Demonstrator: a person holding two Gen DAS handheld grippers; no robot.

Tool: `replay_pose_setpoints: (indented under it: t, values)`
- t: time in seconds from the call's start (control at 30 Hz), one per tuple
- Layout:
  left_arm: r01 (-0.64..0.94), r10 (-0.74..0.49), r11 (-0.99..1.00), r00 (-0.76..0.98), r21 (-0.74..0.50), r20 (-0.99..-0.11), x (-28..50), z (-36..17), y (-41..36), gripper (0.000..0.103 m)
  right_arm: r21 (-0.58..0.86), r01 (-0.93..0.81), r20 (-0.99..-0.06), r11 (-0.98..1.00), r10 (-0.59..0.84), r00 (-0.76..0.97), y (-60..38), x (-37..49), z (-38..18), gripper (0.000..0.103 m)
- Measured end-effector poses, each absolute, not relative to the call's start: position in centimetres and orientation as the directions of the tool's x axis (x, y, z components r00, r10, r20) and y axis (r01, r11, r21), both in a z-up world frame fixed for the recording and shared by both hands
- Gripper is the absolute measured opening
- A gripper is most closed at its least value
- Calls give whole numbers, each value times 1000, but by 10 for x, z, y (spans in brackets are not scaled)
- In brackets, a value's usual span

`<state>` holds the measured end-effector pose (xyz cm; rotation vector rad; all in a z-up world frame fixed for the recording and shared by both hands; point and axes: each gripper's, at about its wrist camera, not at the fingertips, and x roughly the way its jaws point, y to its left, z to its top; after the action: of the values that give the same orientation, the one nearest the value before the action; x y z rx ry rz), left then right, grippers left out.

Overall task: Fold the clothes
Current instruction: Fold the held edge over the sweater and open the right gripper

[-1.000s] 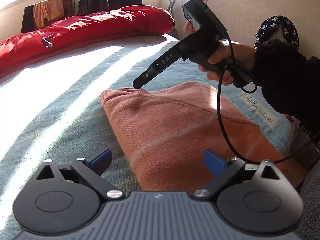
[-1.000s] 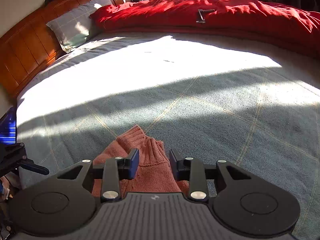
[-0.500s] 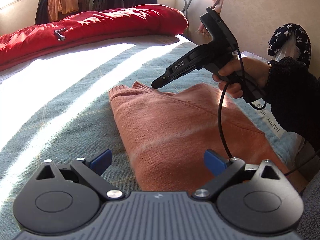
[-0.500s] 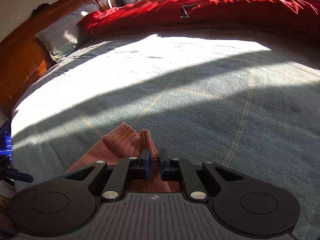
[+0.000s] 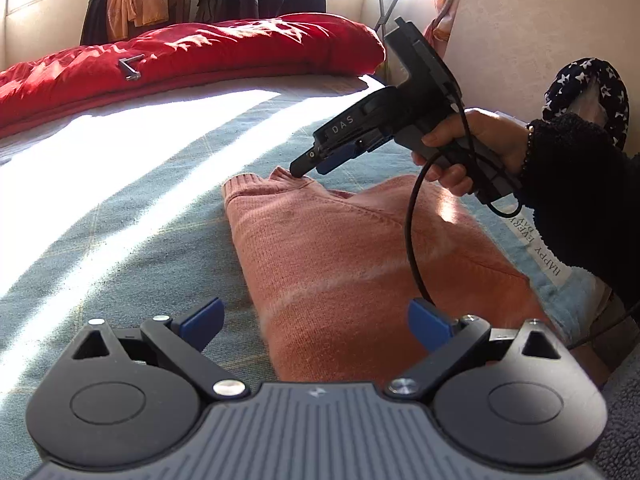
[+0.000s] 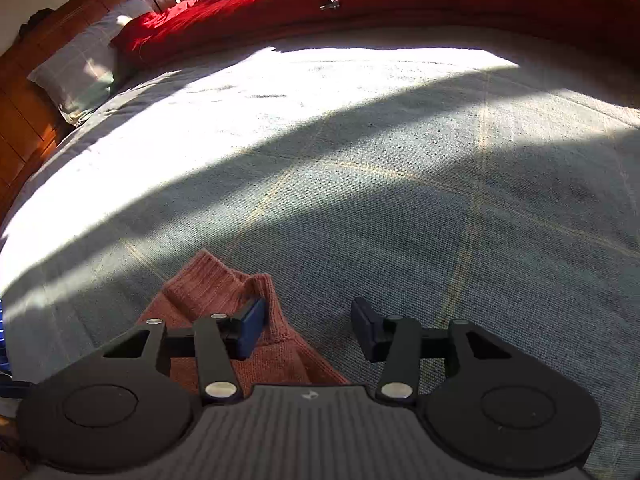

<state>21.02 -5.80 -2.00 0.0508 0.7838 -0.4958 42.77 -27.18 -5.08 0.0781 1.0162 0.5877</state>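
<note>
Left wrist — sweater (image 5: 352, 264) lengthwise, cuff far

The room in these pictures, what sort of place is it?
Most likely a home bedroom: a bed with a wooden headboard, a pillow and a red duvet.

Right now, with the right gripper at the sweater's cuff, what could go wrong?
The right gripper is open, so the ribbed cuff might flop and undo the fold. Its dangling cable hangs over the pink sweater and could drag it. The left gripper is open, pinning nothing.
</note>
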Motion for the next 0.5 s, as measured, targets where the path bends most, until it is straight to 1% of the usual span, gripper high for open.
replay_pose_setpoints:
  t: [0.1, 0.13, 0.17, 0.27, 0.37, 0.5]
  values:
    - [454, -415, 881, 603, -134, -682, 208, -15, -54, 98, 366, -420, -735, 830, 535, 416, -296, 418, -26, 52]
    - [457, -418, 879, 602, -135, -681, 209, -14, -53, 98, 384, -420, -719, 823, 551, 423, -304, 412, -17, 55]
    - [464, -425, 875, 598, -139, -679, 210, -13, -53, 98, 406, -422, -702, 811, 572, 424, -313, 404, -7, 61]
    - [494, -459, 855, 576, -159, -676, 217, -15, -54, 98, 459, -450, -663, 766, 632, 401, -332, 374, 11, 69]
    - [552, -510, 814, 525, -184, -682, 228, -21, -63, 98, 504, -455, -640, 735, 671, 374, -343, 342, 10, 72]
    - [677, -625, 696, 405, -241, -667, 239, -33, -85, 98, 546, -371, -637, 751, 660, 400, -358, 317, -12, 74]
